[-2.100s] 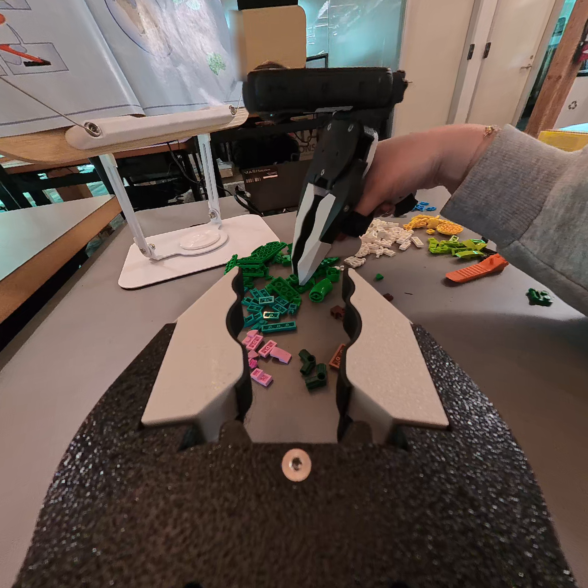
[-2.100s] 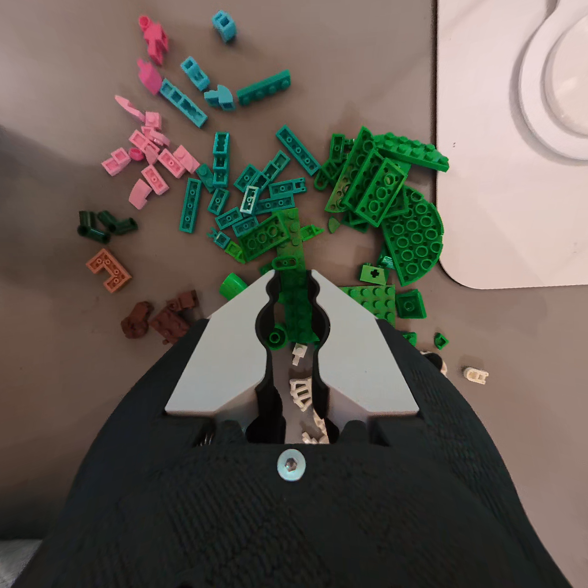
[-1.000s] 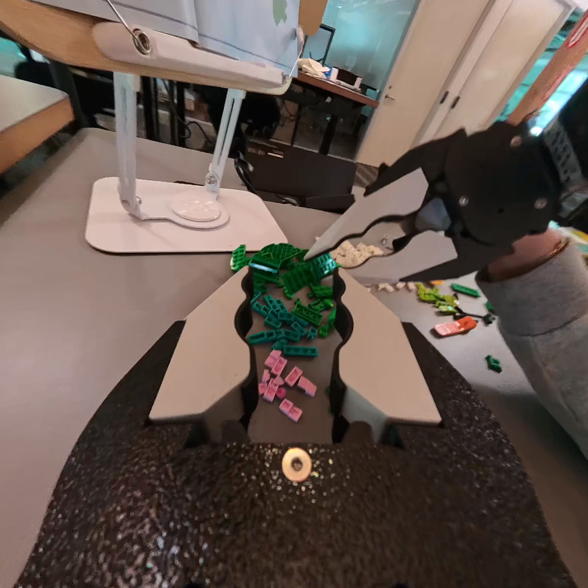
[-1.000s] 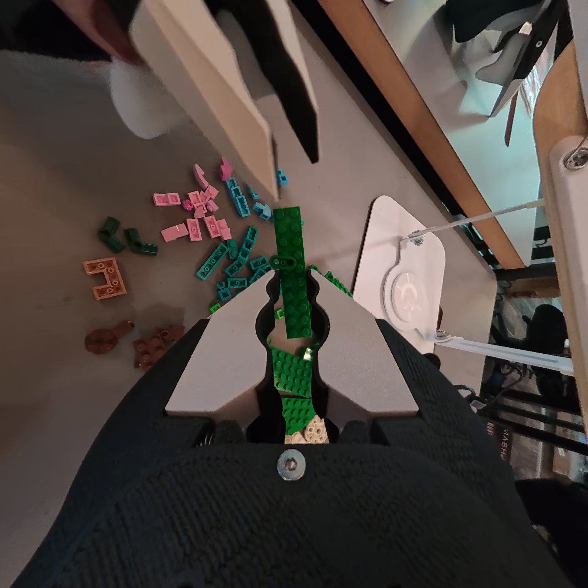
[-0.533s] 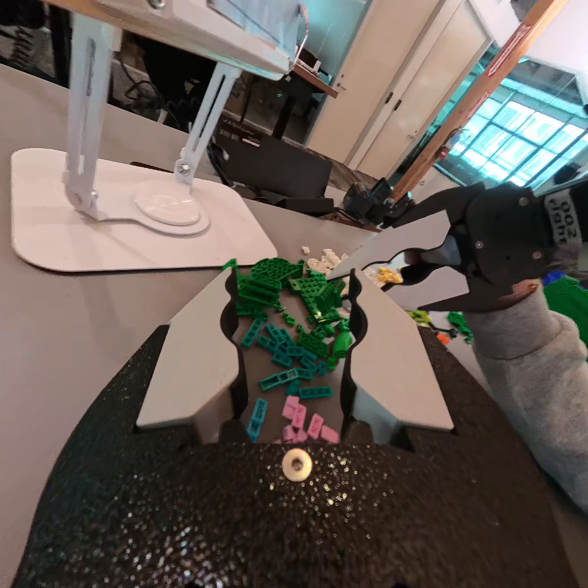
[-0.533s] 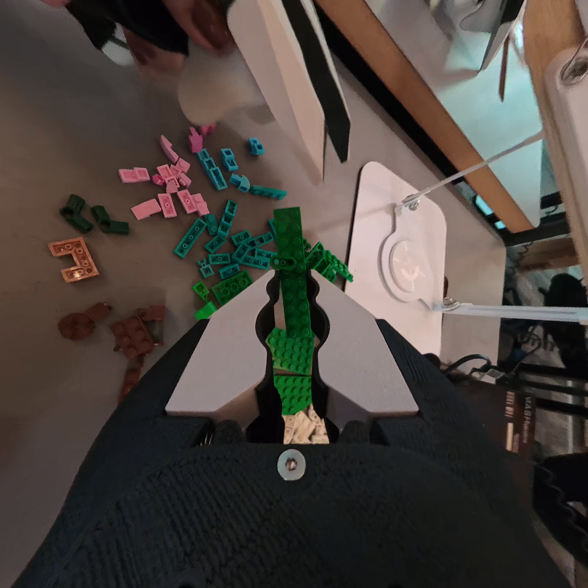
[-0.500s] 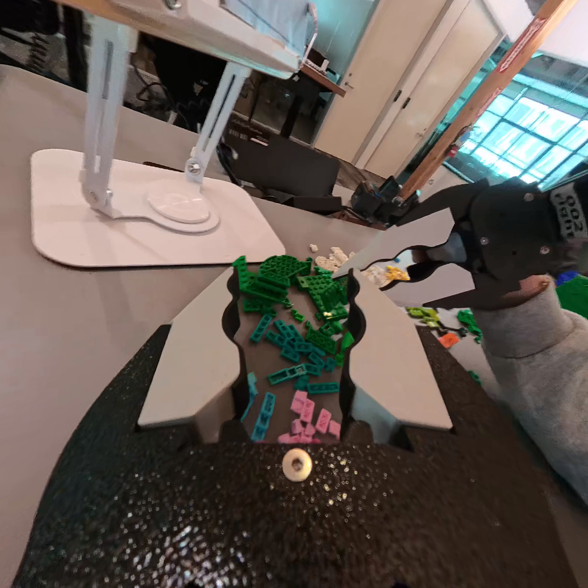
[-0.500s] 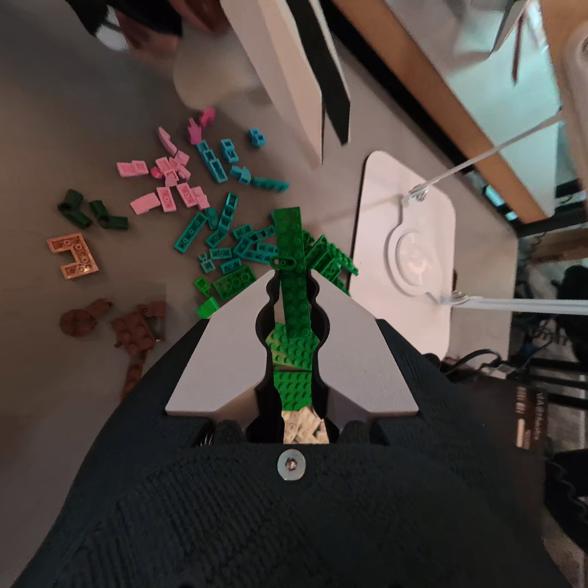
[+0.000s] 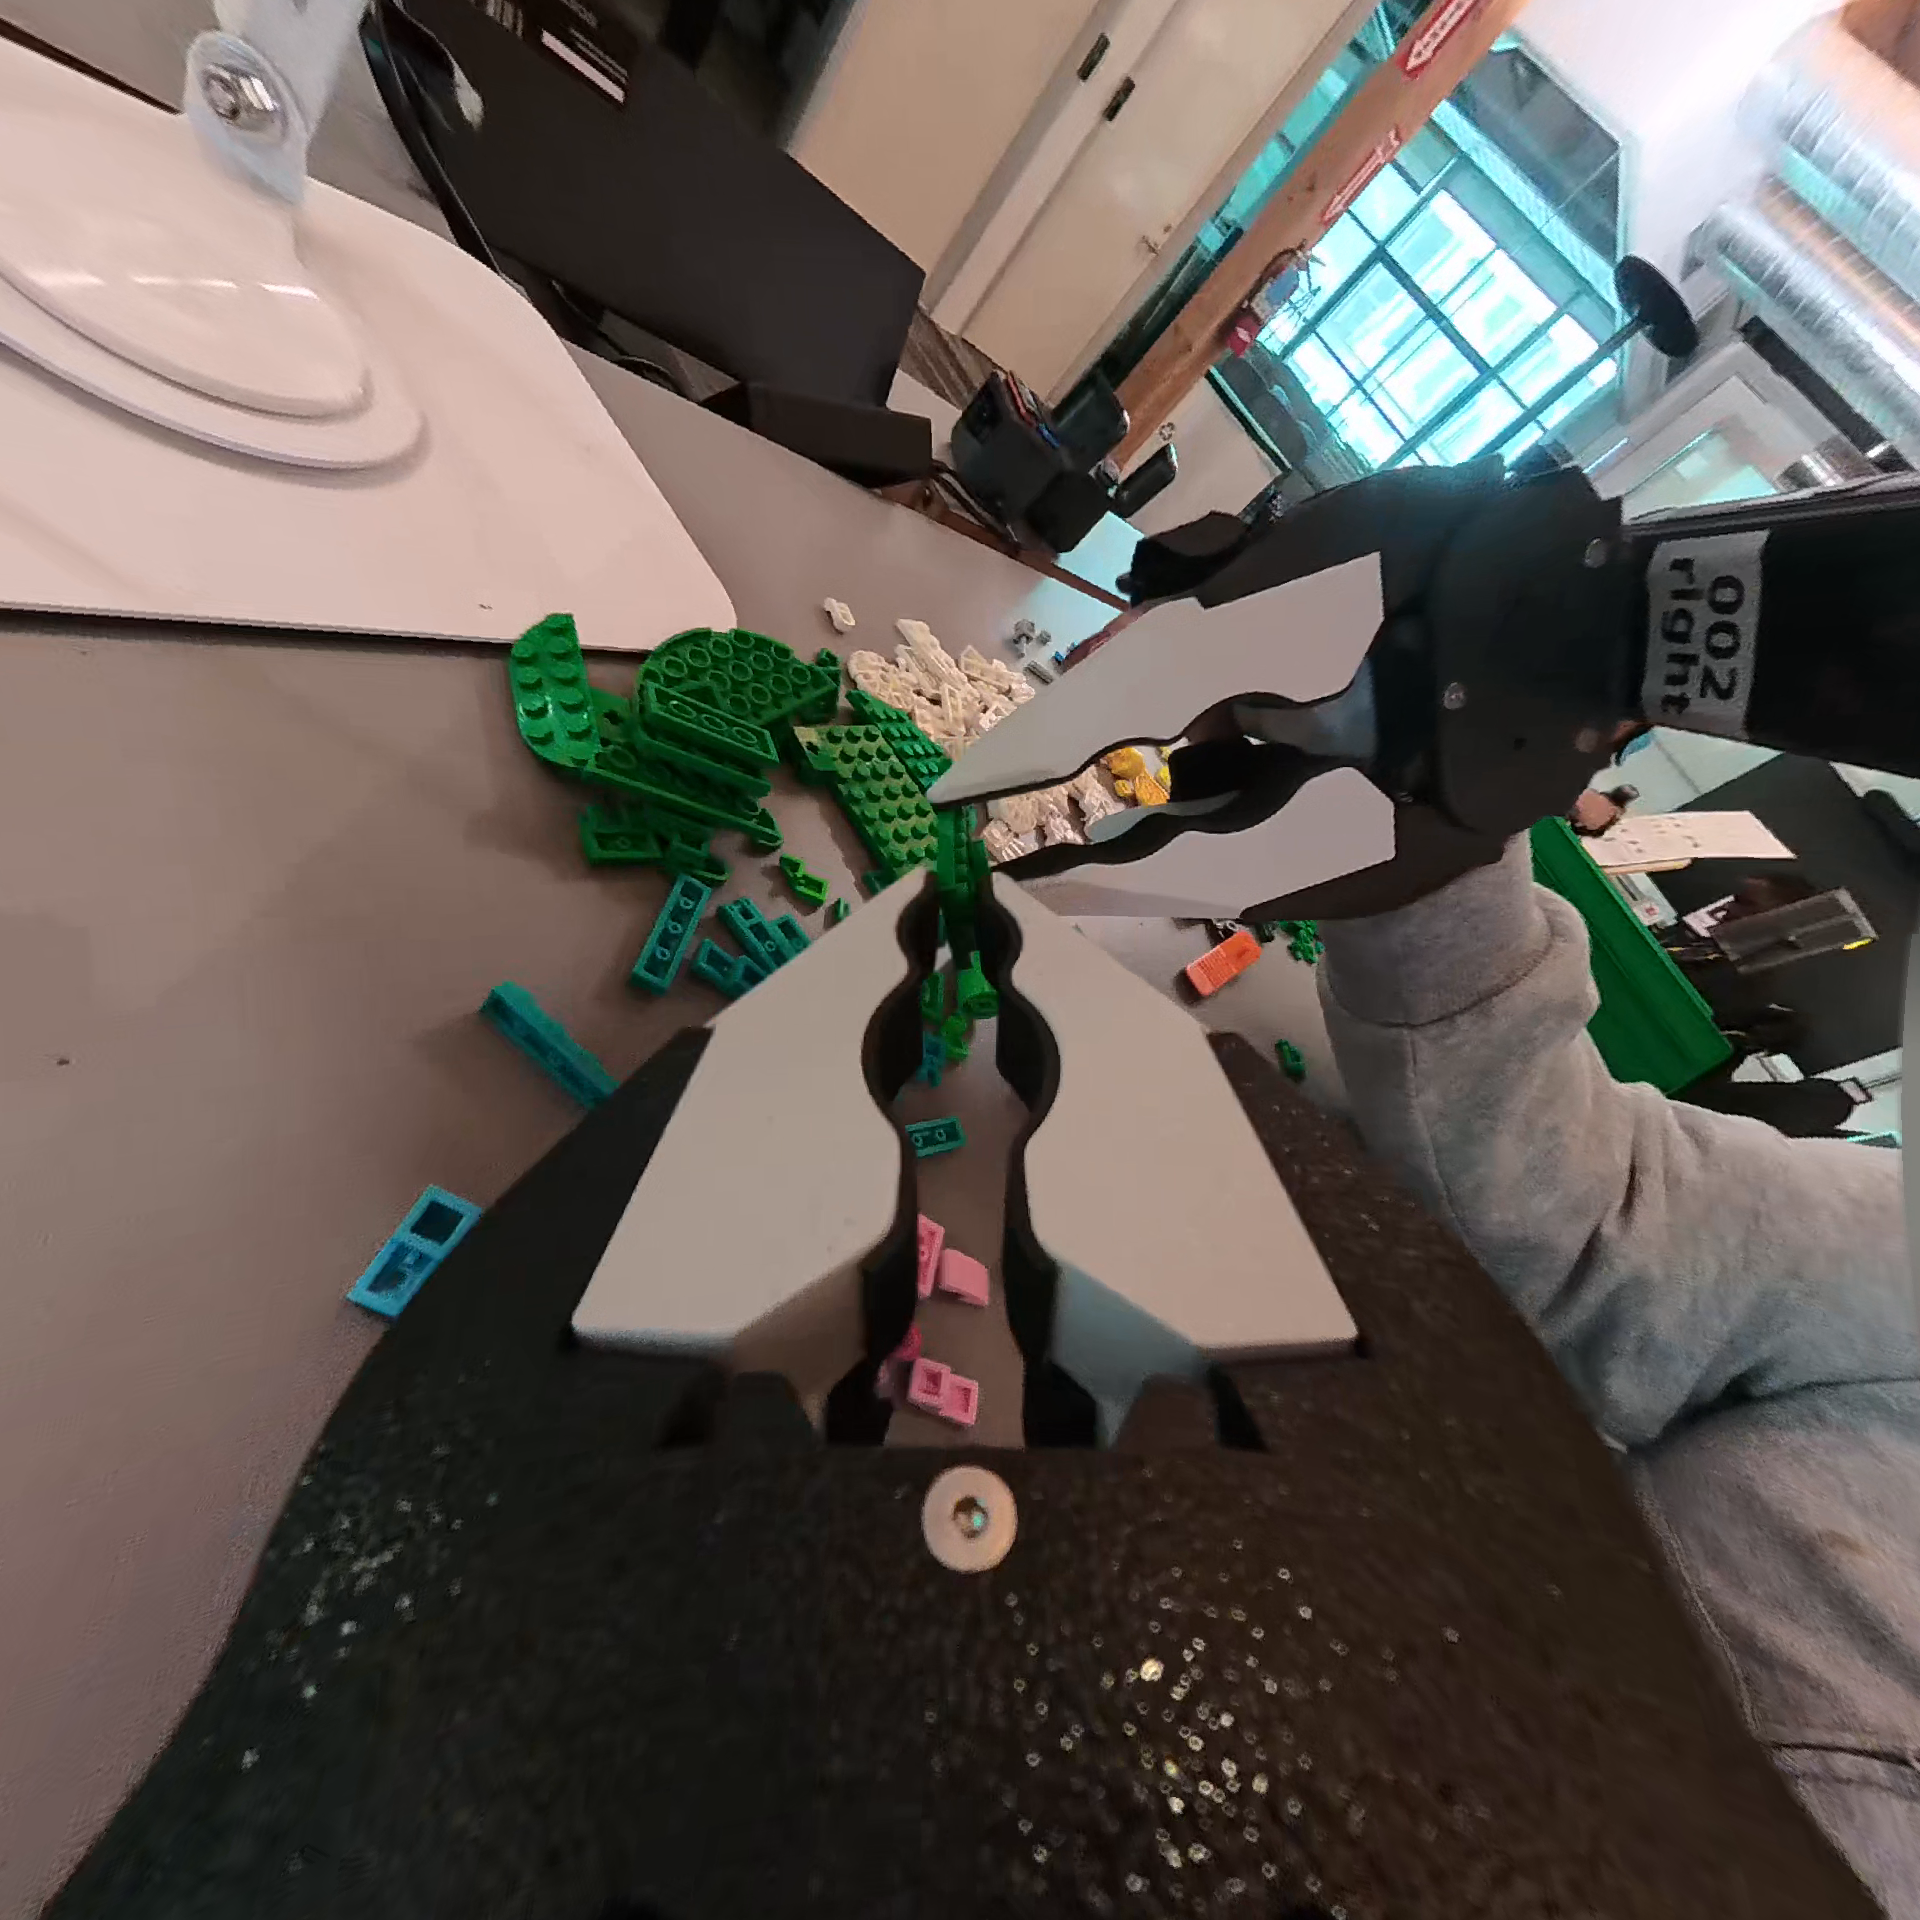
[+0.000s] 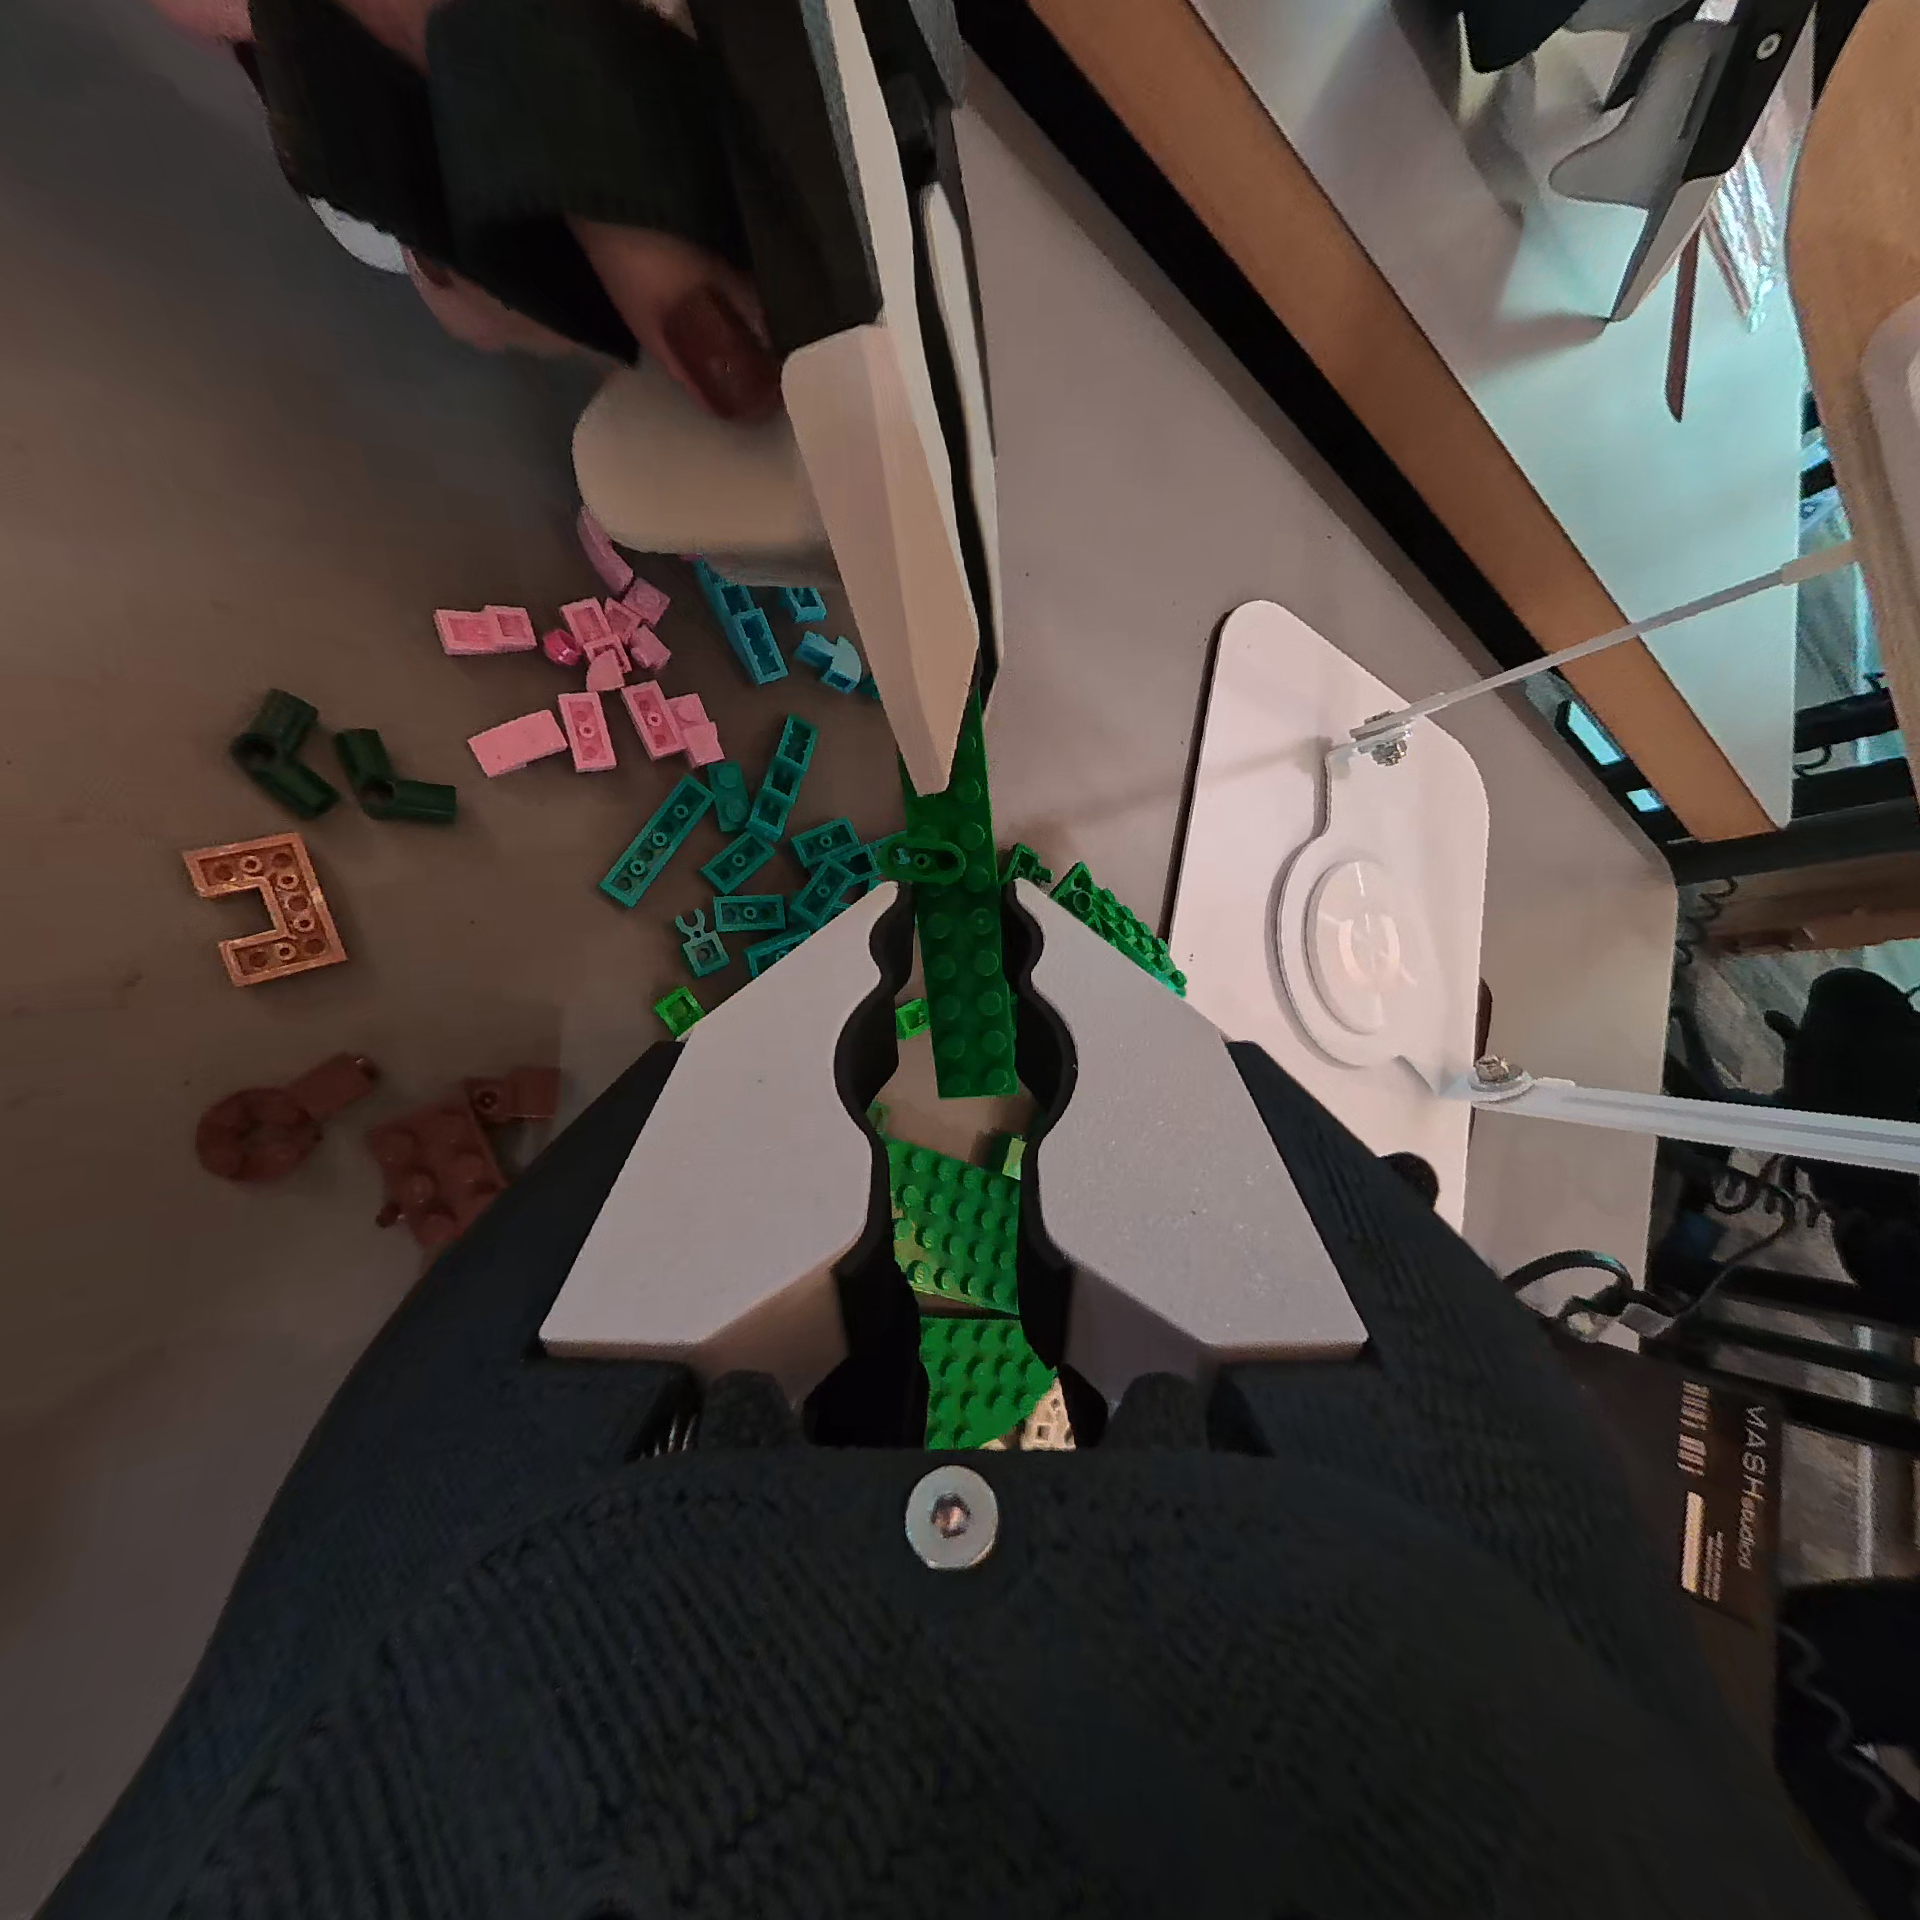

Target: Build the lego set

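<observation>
The right gripper (image 10: pixel 958 904) pinches a long green studded plate (image 10: pixel 966 987) by its two long edges, lifted above the grey tabletop (image 10: pixel 208 520), with a small green clip piece (image 10: pixel 925 860) sitting across the plate just beyond the fingertips. The left gripper (image 9: pixel 961 894) comes in from the far end, and its fingers (image 10: pixel 914 623) are pressed nearly together on the plate's thin faces, so both tools grip the one plate at right angles to each other.

Below lie the sorted heaps: bright green plates (image 9: pixel 707 727), teal plates (image 10: pixel 748 831), pink pieces (image 10: pixel 603 686), white pieces (image 9: pixel 935 675), dark green elbows (image 10: pixel 332 769), a tan U-shaped plate (image 10: pixel 265 904) and brown pieces (image 10: pixel 416 1132), with the white stand base (image 10: pixel 1340 831) to one side.

As I judge it, a shared hold like this goes best if one side stays still while the other works. The edge grip should stay square so the plate cannot pivot, and the flat pinch should stay clear of the clip piece. Any pull is best made along the plate's length, slowly, since a twist could spring it loose into the heaps
</observation>
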